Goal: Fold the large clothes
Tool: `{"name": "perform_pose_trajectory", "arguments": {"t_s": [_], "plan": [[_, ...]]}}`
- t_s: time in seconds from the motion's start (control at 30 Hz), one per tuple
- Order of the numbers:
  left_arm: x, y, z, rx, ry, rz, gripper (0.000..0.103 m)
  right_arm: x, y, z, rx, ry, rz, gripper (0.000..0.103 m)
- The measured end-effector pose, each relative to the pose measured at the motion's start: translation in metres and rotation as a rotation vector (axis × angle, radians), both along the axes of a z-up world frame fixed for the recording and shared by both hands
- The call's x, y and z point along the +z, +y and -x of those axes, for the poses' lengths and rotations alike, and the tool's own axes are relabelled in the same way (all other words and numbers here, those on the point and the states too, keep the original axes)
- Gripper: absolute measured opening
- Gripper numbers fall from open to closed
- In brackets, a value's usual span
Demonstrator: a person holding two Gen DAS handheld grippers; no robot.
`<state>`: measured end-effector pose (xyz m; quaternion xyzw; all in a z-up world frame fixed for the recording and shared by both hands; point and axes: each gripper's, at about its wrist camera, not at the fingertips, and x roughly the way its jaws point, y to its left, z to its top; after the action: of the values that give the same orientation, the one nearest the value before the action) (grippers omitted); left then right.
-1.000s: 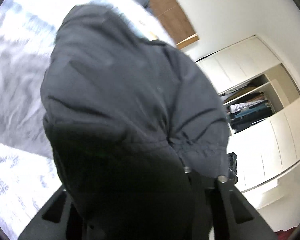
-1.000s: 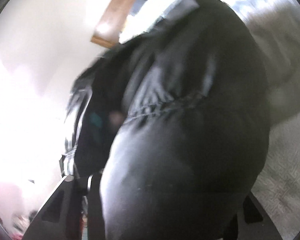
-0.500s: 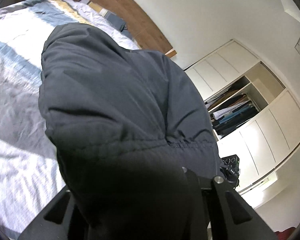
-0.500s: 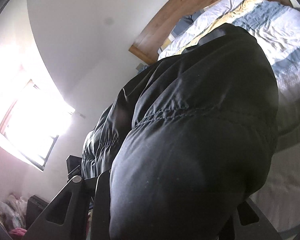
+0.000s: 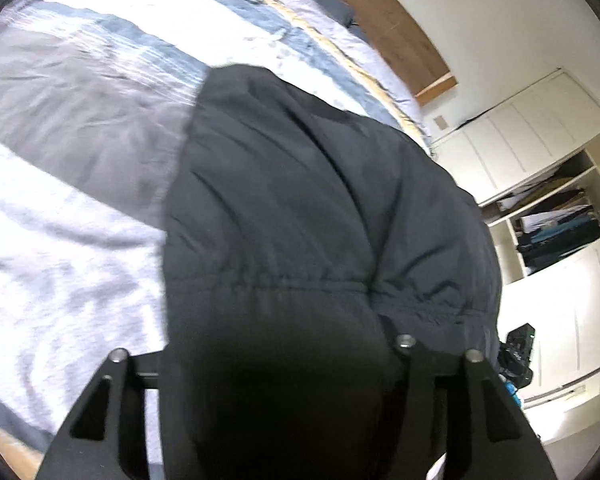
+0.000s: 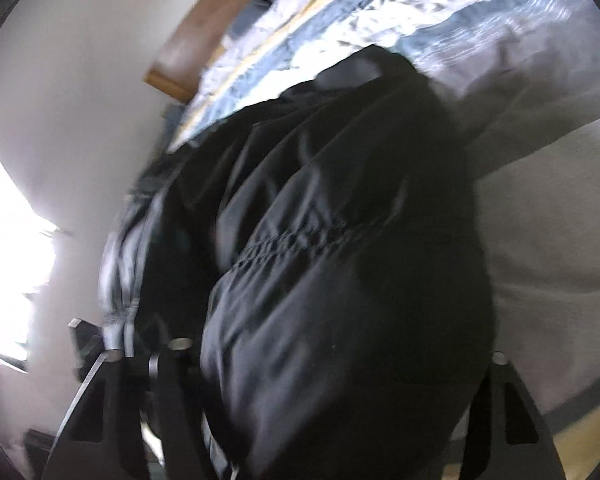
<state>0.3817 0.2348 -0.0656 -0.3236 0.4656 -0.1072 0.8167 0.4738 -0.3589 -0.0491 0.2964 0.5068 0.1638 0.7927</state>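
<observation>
I've got the dark padded jacket (image 5: 300, 216) bunched over both cameras, puffy and creased with a gathered seam running across it, hanging above the striped bed (image 5: 72, 128). It drapes over my left gripper (image 5: 284, 392) and right gripper (image 6: 324, 392), hiding the fingers, so I can't tell whether they're apart or clamped on it
</observation>
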Motion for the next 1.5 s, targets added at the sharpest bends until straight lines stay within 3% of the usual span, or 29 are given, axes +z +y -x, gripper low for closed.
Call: {"name": "perform_pose_trajectory", "arguments": {"t_s": [0.1,0.2,0.43,0.63,0.77,0.83,1.13,1.5], "plan": [[0.005,0.020,0.014,0.015,0.008,-0.008,0.060,0.006,-0.012,0.006,-0.033,-0.002,0.055,0.082],[0.029,0.040,0.029,0.064,0.001,-0.089,0.063,0.017,-0.026,0.018,-0.076,0.000,0.131,0.090],[0.078,0.075,0.076,0.207,-0.028,-0.135,0.063,0.047,-0.053,0.052,-0.121,-0.031,0.280,0.090],[0.125,0.022,0.119,0.203,-0.093,-0.226,0.063,0.086,-0.042,0.116,-0.094,-0.139,0.301,0.095],[0.140,-0.020,0.155,0.191,-0.130,-0.306,0.063,0.108,-0.014,0.159,-0.060,-0.191,0.329,0.096],[0.145,-0.039,0.171,0.204,-0.148,-0.342,0.068,0.119,0.003,0.184,-0.045,-0.225,0.352,0.097],[0.168,-0.130,0.238,0.188,-0.230,-0.539,0.072,0.134,0.059,0.267,-0.017,-0.330,0.427,0.099],[0.202,-0.194,0.316,0.171,-0.372,-0.668,0.072,0.164,0.089,0.347,-0.042,-0.478,0.484,0.102]]}}
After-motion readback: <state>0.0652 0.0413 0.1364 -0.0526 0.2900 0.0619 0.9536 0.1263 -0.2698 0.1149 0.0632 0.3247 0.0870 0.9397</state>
